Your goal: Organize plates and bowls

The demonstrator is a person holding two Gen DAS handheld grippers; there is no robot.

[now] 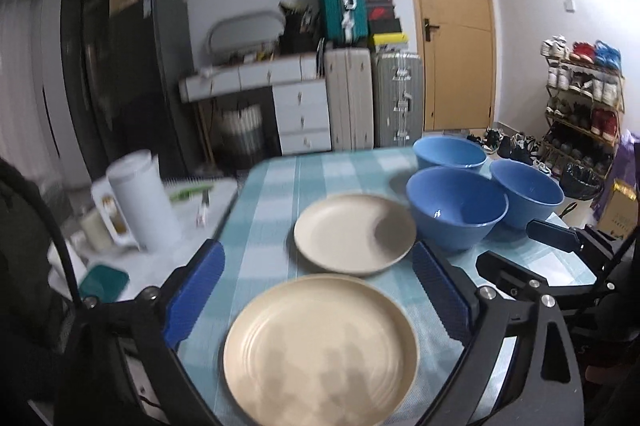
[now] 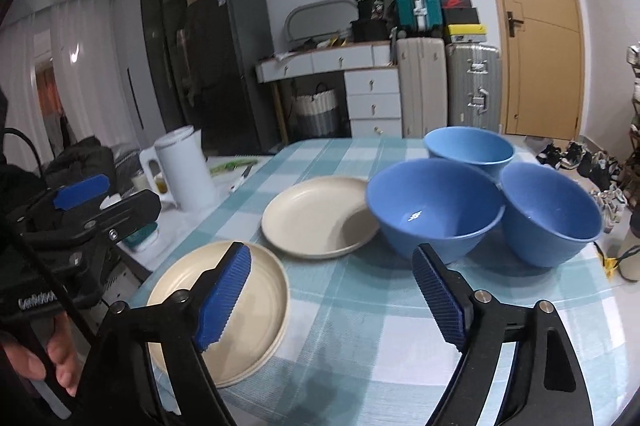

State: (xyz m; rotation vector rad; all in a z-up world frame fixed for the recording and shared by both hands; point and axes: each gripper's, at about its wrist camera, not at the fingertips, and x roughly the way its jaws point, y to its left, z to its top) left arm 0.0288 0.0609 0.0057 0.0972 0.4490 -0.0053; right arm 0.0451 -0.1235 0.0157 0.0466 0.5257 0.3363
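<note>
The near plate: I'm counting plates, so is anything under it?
Under the near plate, the right wrist view shows a second cream rim, so another plate lies beneath. Anything further below is covered.

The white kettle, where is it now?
The white kettle stands off the checked tablecloth, on the left in both views, left of the far cream plate.

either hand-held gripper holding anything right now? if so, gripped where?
Nothing is held. The left hand-held gripper is open above the near plate, and the right hand-held gripper is open over the tablecloth, short of the bowls.
</note>
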